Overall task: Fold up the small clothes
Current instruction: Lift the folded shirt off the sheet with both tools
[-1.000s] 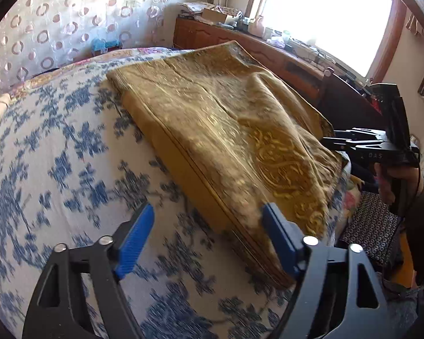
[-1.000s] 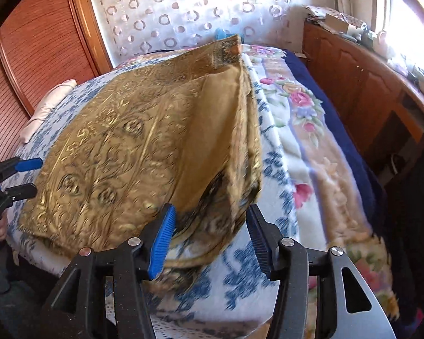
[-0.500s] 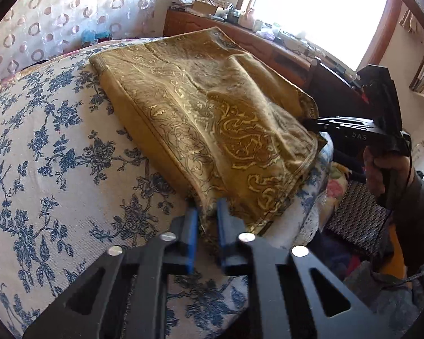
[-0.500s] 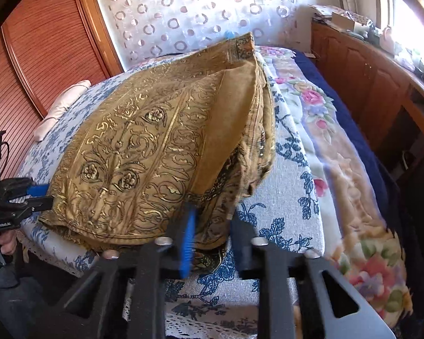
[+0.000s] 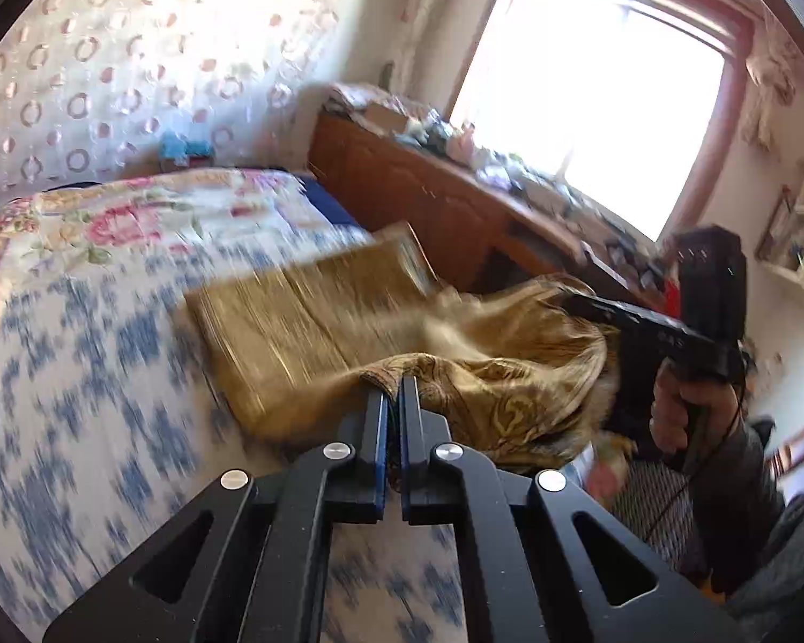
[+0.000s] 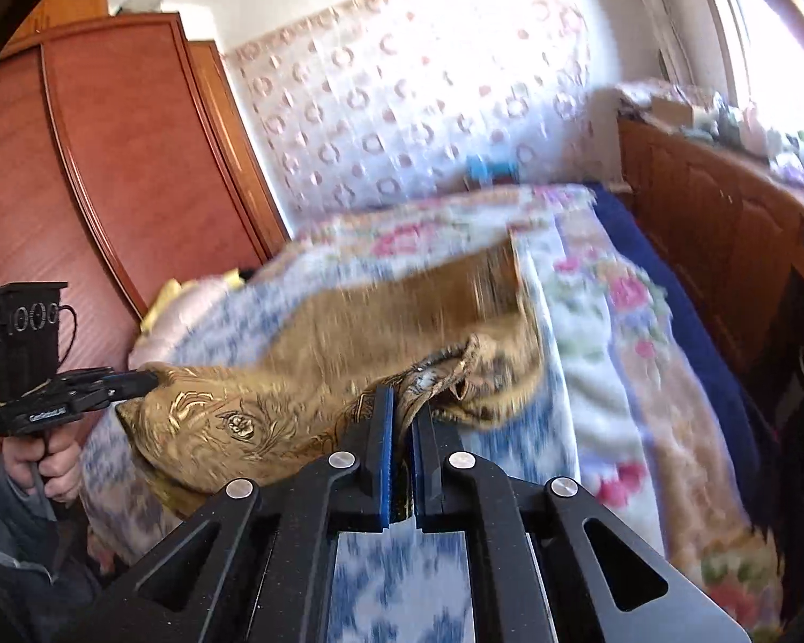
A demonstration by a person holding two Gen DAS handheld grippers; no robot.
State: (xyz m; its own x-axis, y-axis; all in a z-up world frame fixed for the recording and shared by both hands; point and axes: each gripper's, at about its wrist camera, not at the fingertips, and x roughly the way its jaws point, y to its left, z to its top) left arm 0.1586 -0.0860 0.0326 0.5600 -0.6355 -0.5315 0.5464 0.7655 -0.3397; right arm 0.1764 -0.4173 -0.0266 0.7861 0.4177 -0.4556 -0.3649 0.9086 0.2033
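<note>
A gold patterned cloth (image 5: 316,321) lies half folded on the bed, its near edge lifted off the bedspread. My left gripper (image 5: 394,386) is shut on one near corner of the gold cloth. In the right wrist view my right gripper (image 6: 402,402) is shut on the other near corner of the gold cloth (image 6: 359,343), which bunches above the blue pads. Each view also catches the opposite tool: the right gripper (image 5: 568,297) with a hand on its handle, and the left gripper (image 6: 153,375) at the far left. The cloth sags between the two grips.
The bed has a white bedspread with blue flowers (image 5: 80,375) and a floral blanket (image 6: 643,321) along its window side. A wooden sideboard (image 5: 429,198) with clutter runs under the bright window. A tall wooden wardrobe (image 6: 107,171) stands left of the bed.
Both grippers went from open to shut on the cloth's near corners, then rose. The near edge of the cloth has come up off the bed and hangs between them.
</note>
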